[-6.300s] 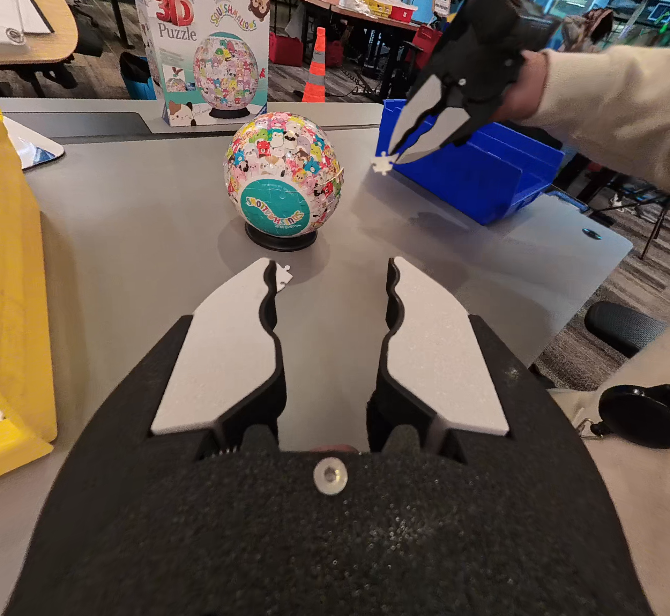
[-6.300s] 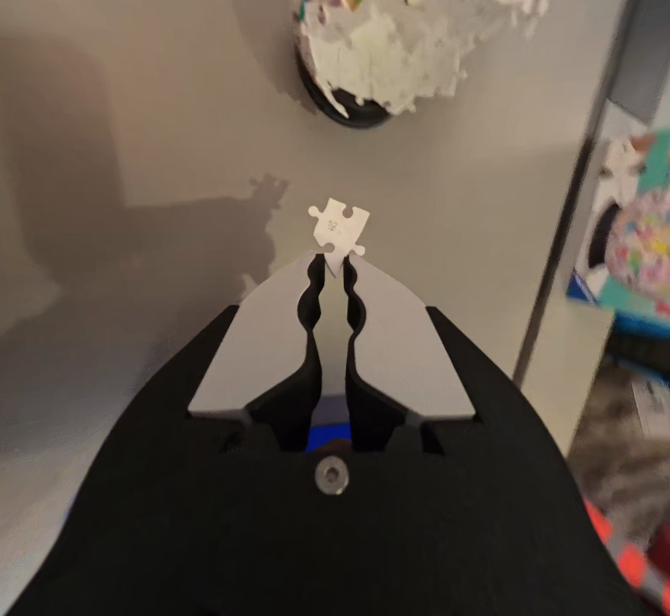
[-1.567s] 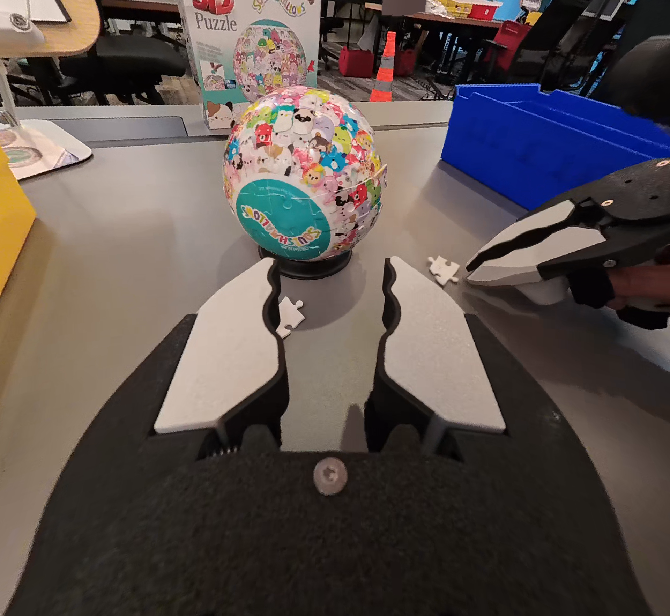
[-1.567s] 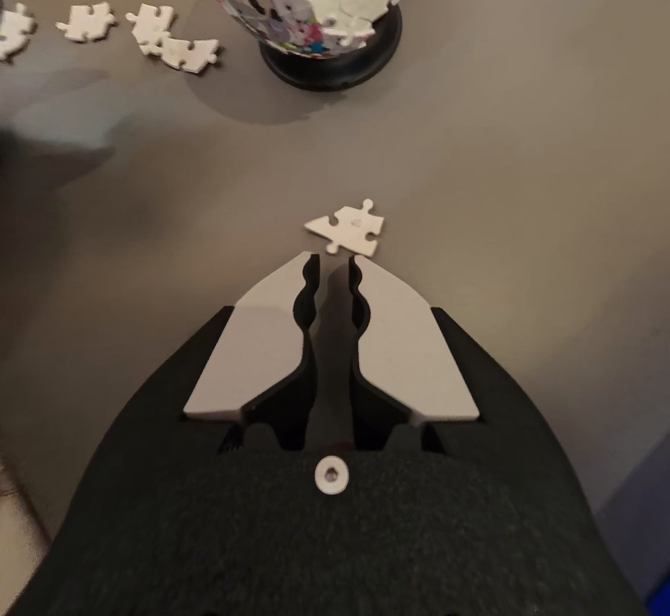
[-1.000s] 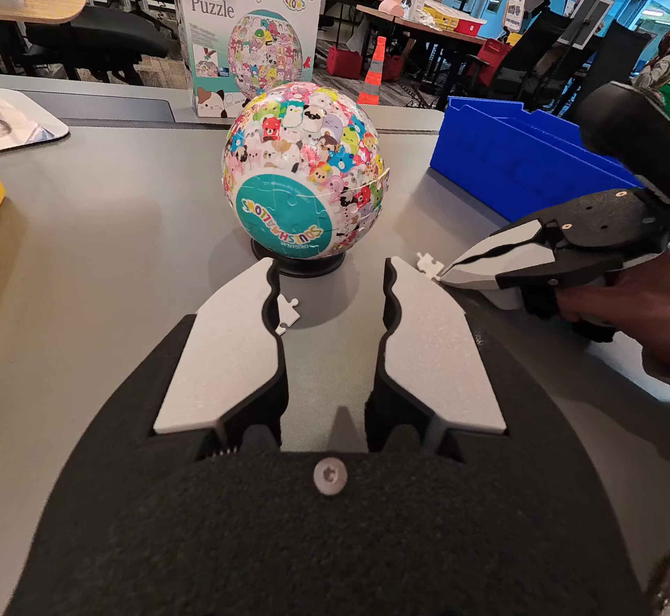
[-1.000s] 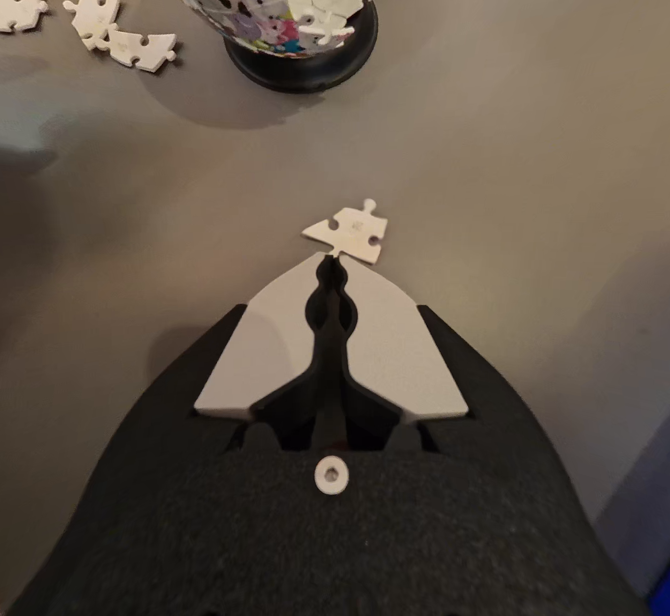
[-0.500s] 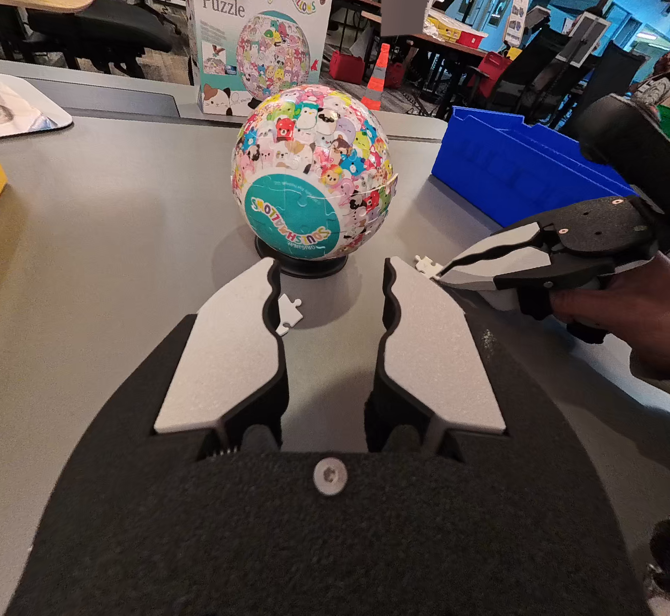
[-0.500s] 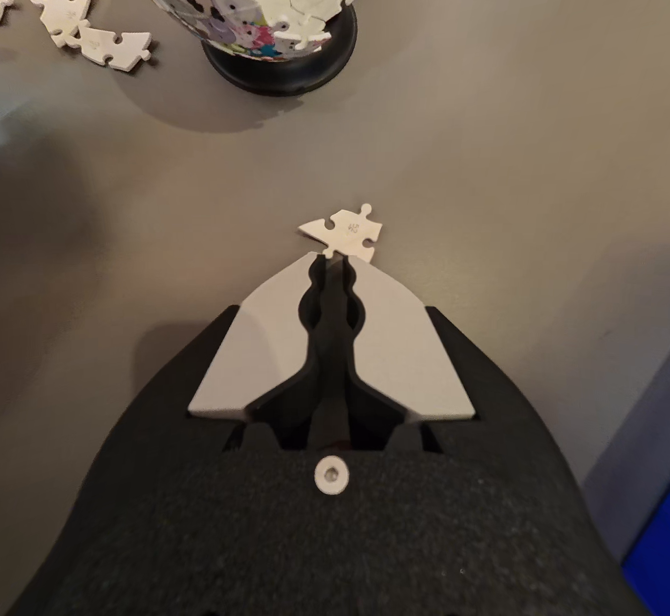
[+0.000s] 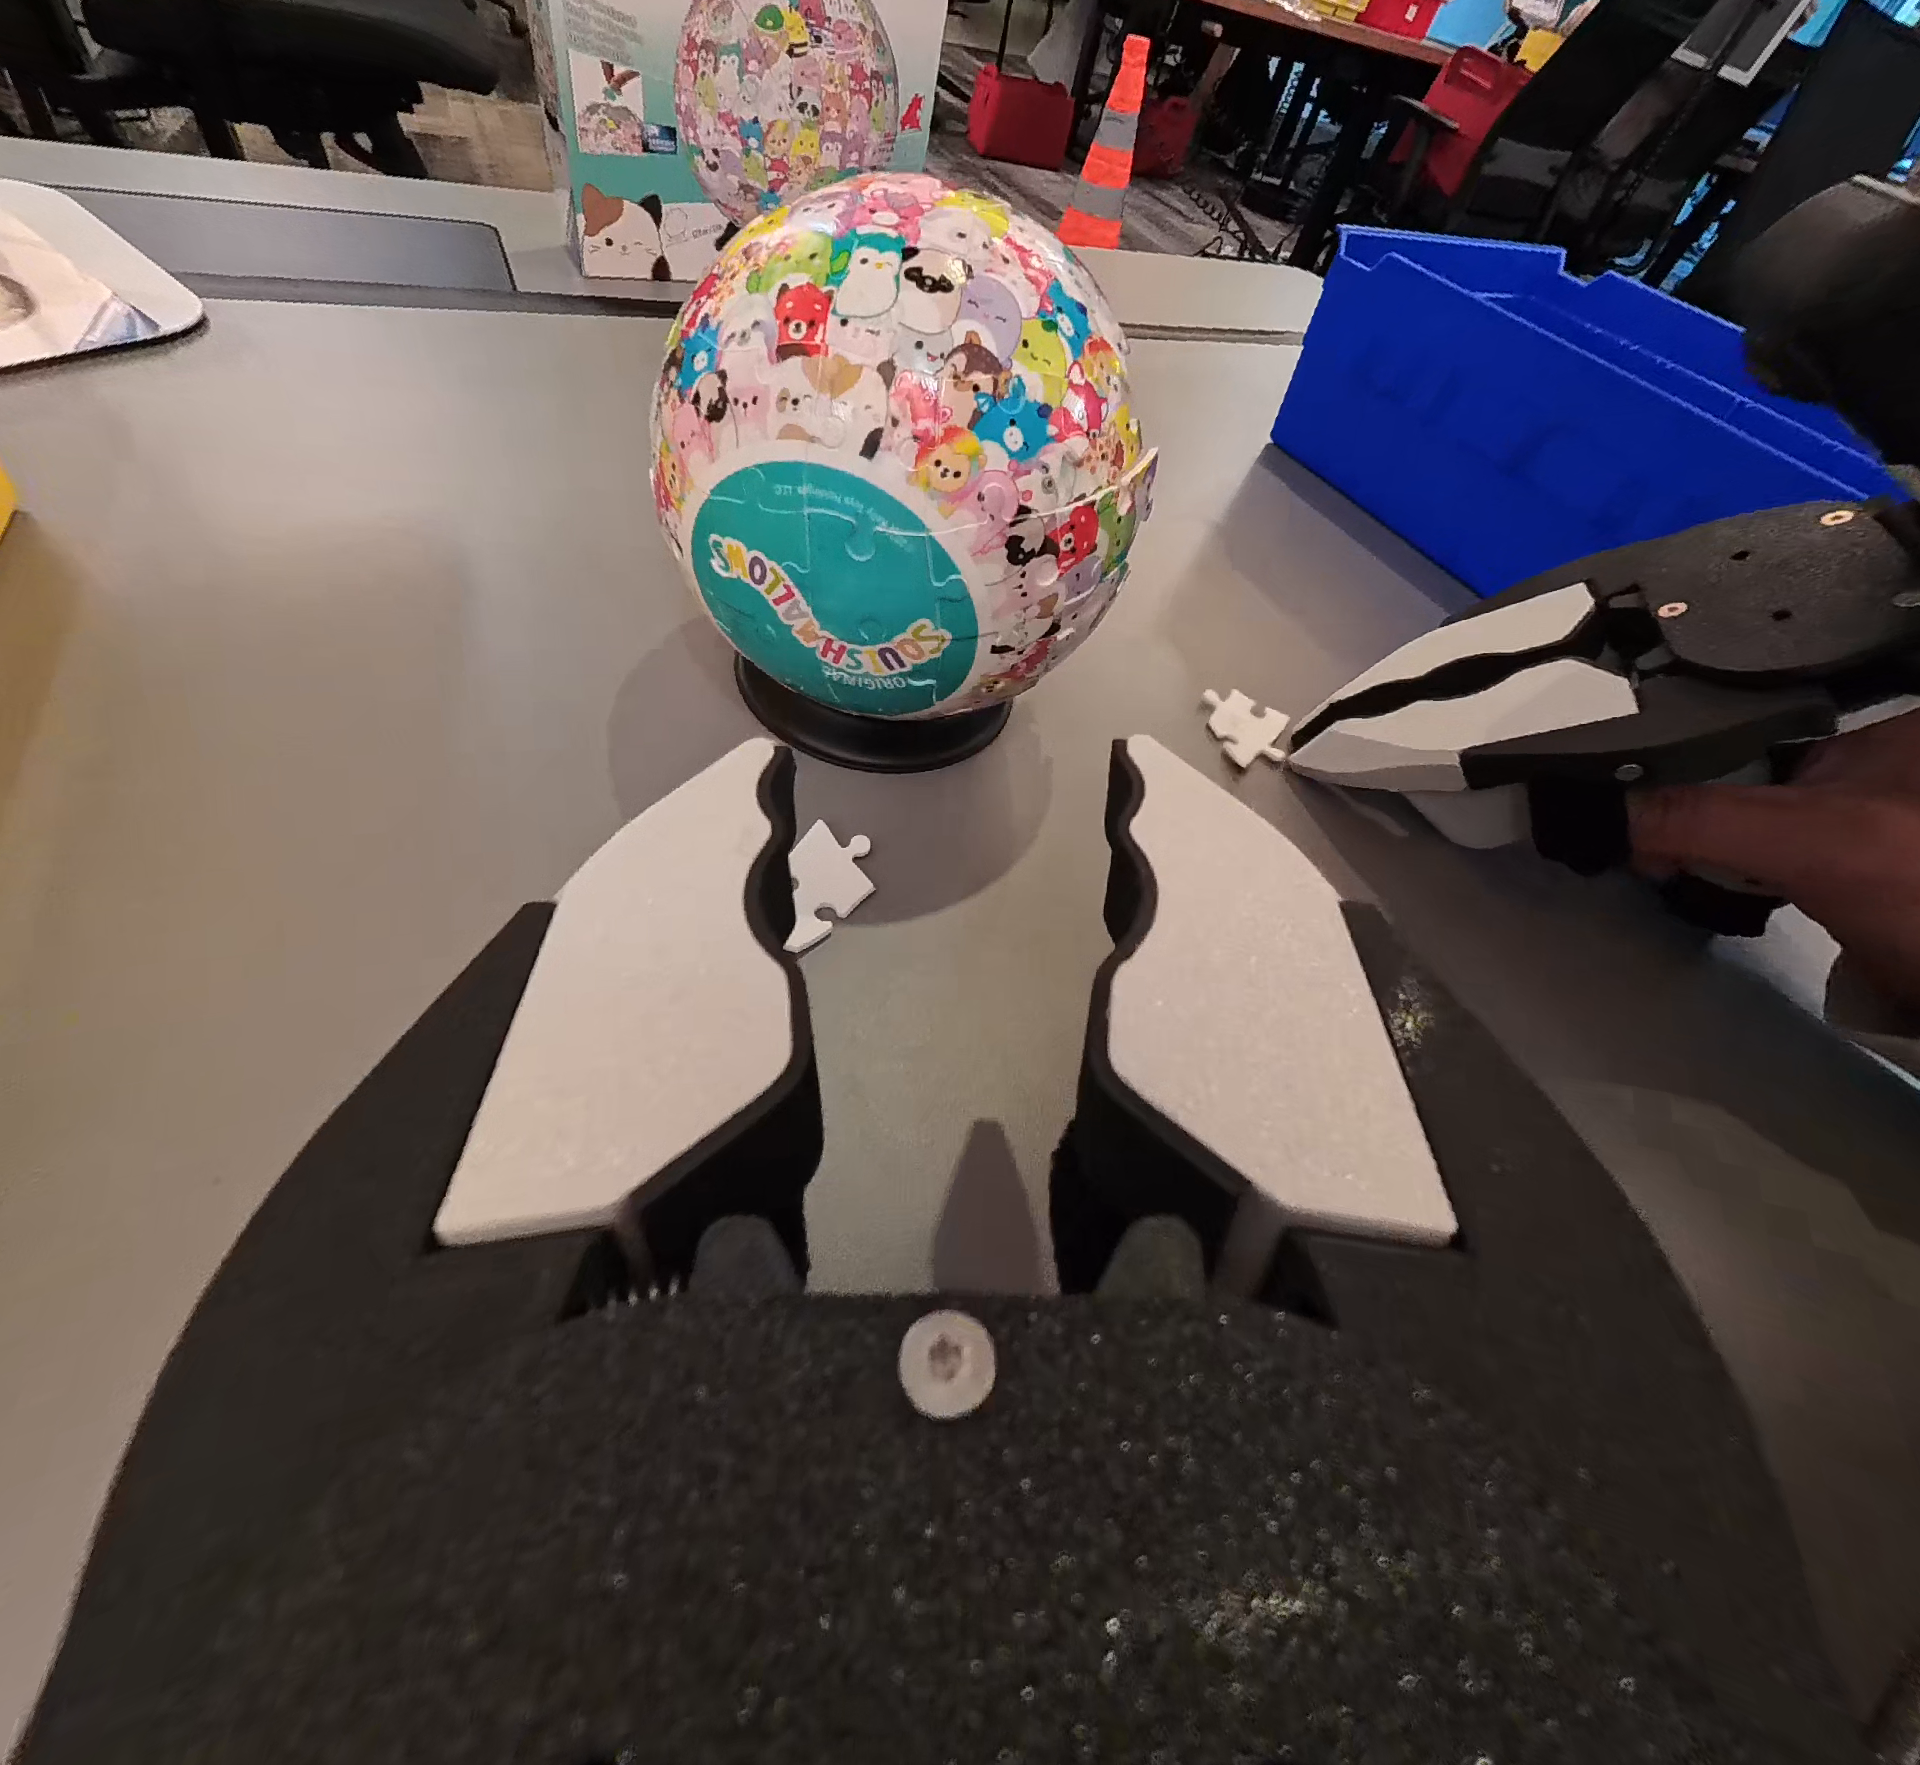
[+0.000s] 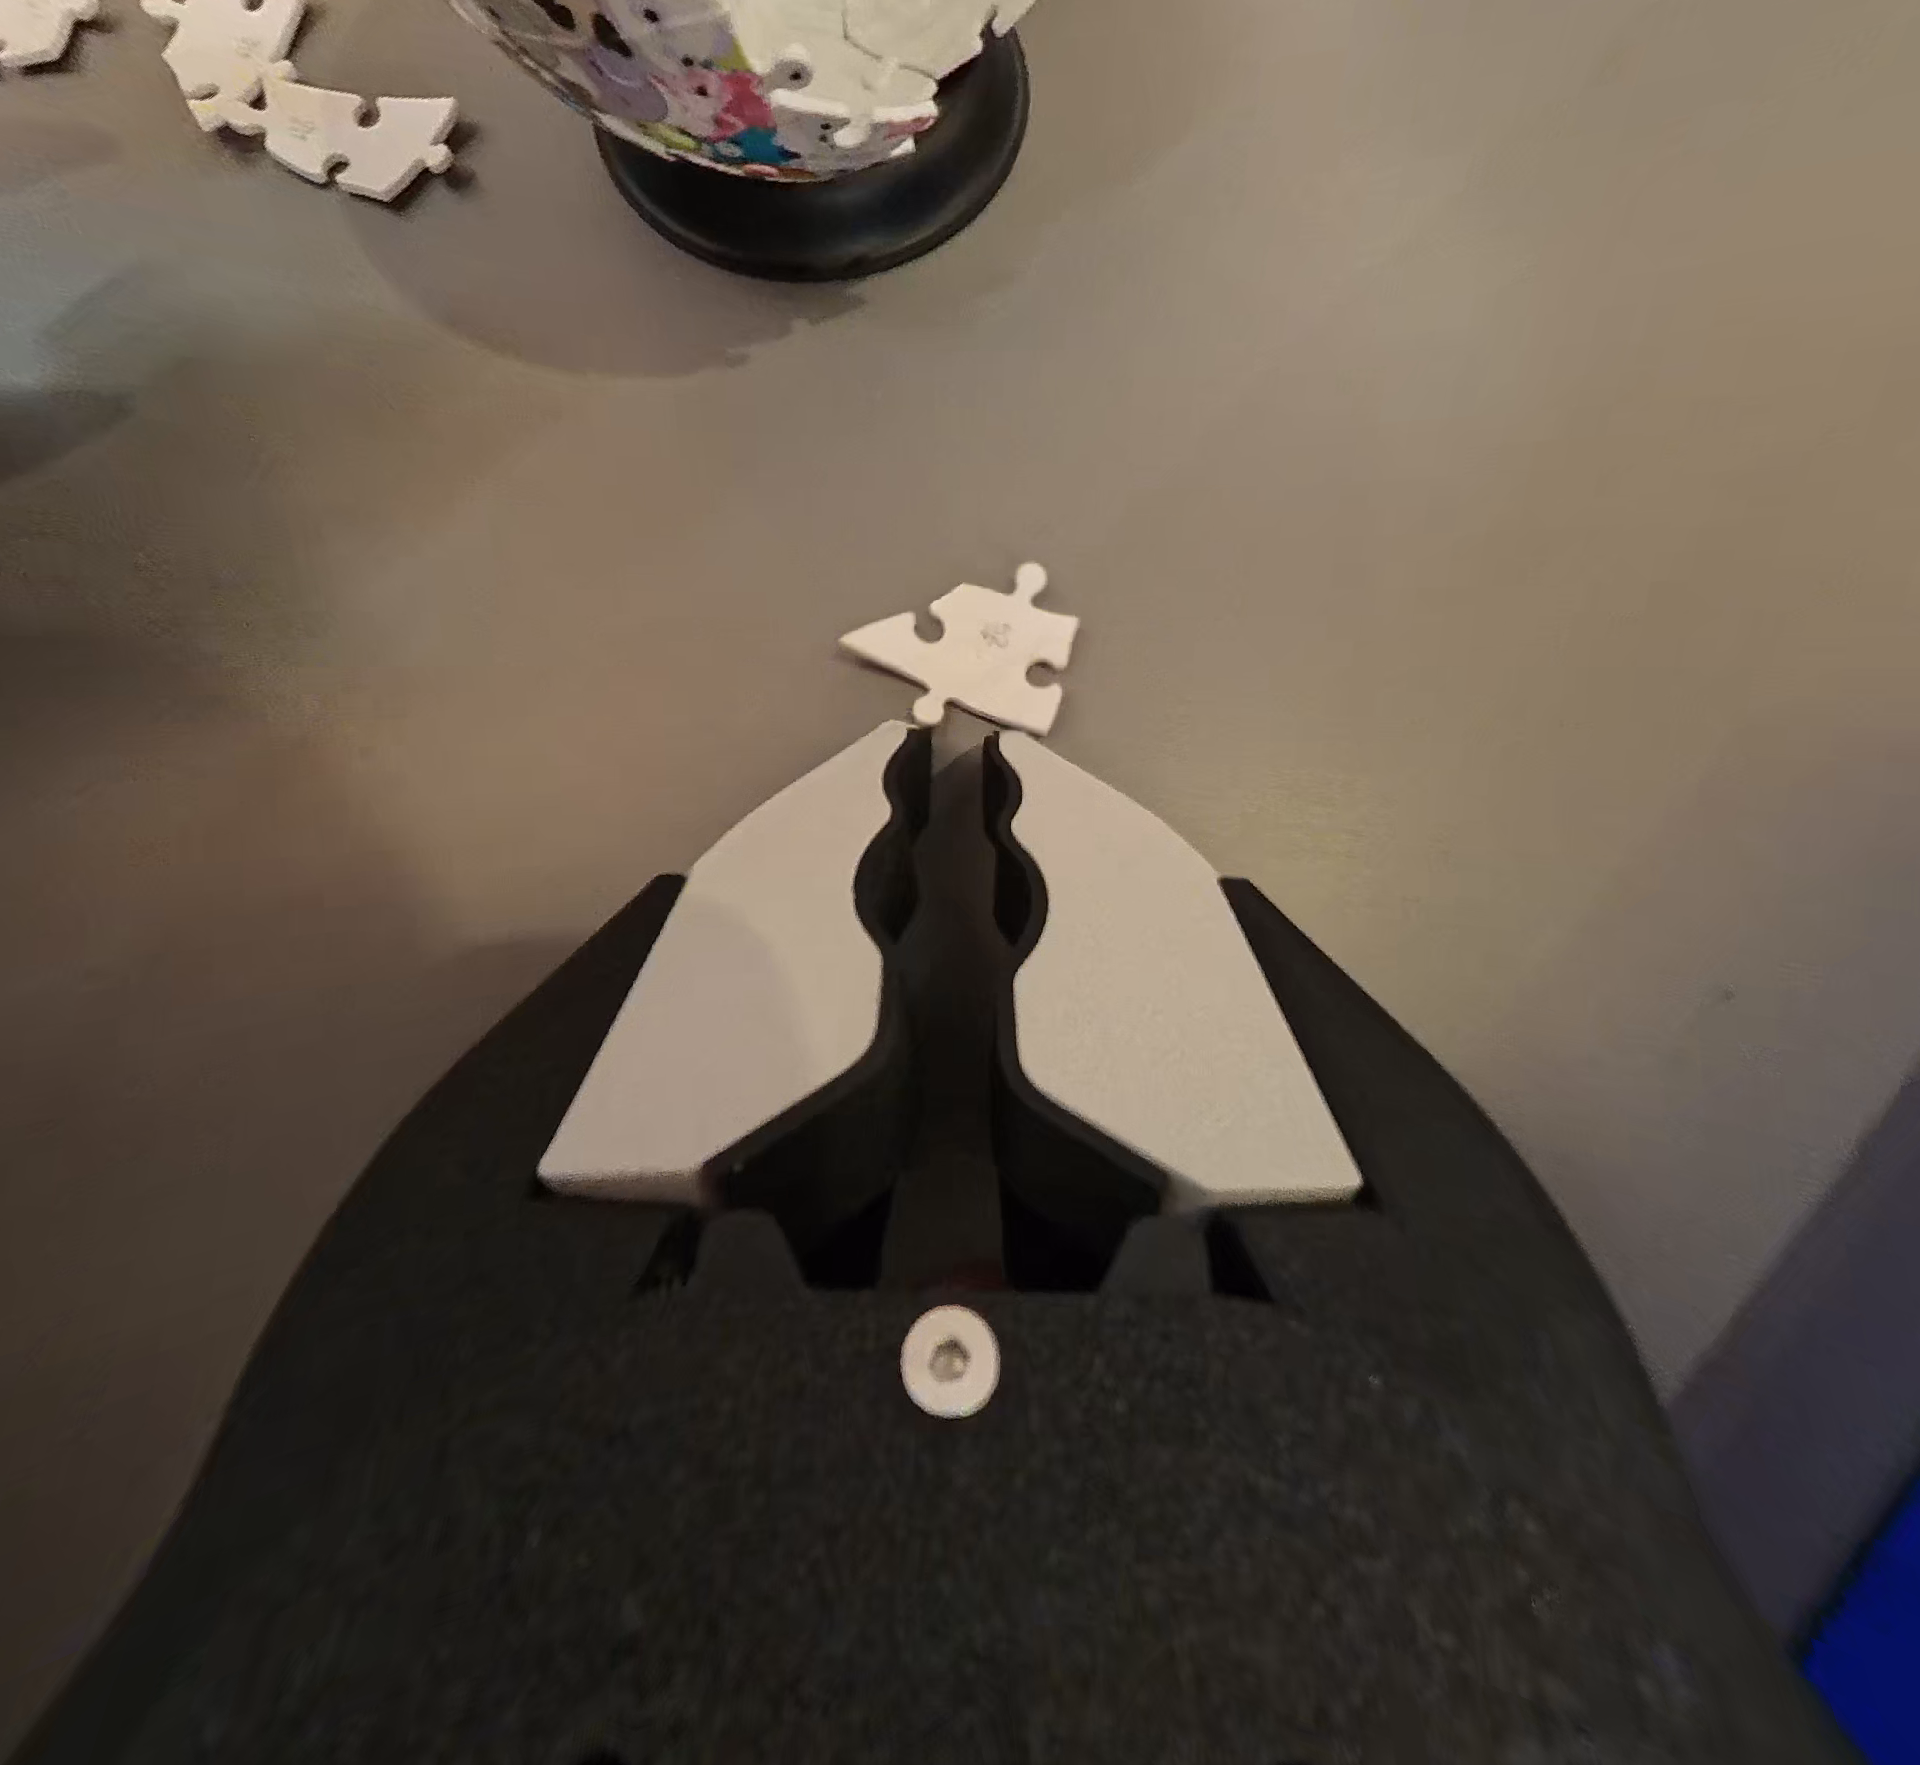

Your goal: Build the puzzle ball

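Because the thin white piece (image 10: 971, 645) lies flat on the smooth grey desk (image 10: 1455, 468), the right tongs (image 10: 951, 736), narrowly parted at its edge, may skid it away; the left tongs (image 9: 945, 759) gape empty; the glossy ball (image 9: 899, 448) sits at twelve o'clock.

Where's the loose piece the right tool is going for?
In the right wrist view that puzzle piece lies flat on the grey table, just beyond the right tool tips, nearer than the ball's black stand.
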The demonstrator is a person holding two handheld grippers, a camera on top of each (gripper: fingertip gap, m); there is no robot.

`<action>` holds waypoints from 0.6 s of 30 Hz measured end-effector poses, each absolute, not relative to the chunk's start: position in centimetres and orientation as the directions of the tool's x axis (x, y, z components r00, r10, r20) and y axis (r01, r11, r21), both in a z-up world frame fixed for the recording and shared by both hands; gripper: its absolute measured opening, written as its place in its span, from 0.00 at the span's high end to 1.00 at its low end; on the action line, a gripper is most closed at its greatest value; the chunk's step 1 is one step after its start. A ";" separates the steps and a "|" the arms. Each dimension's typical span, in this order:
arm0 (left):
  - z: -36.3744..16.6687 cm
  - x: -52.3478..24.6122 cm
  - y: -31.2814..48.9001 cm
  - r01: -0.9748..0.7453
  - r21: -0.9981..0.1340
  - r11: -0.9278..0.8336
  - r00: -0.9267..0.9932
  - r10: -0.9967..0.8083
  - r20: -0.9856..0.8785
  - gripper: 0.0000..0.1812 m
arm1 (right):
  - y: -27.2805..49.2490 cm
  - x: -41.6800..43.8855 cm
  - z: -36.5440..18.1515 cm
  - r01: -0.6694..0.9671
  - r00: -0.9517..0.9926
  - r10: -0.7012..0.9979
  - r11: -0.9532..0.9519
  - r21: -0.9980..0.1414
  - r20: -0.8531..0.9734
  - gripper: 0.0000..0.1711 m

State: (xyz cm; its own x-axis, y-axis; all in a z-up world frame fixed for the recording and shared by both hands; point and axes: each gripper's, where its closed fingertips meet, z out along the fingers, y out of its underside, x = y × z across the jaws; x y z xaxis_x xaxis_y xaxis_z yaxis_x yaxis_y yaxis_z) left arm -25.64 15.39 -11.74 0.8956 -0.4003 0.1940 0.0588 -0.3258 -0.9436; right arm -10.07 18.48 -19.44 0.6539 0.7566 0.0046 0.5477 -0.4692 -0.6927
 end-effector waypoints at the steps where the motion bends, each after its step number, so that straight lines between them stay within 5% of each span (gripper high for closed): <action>1: -11.8 -25.7 15.4 0.059 -0.943 -0.326 0.897 -0.398 0.194 0.68 | 18.5 -10.0 -19.4 0.547 0.653 0.757 -0.467 -0.695 0.006 0.95; 18: -11.6 -25.9 15.4 0.099 -0.938 -0.333 0.885 -0.402 0.236 0.69 | 18.5 -10.1 -18.3 0.540 0.650 0.758 -0.422 -0.728 0.042 0.94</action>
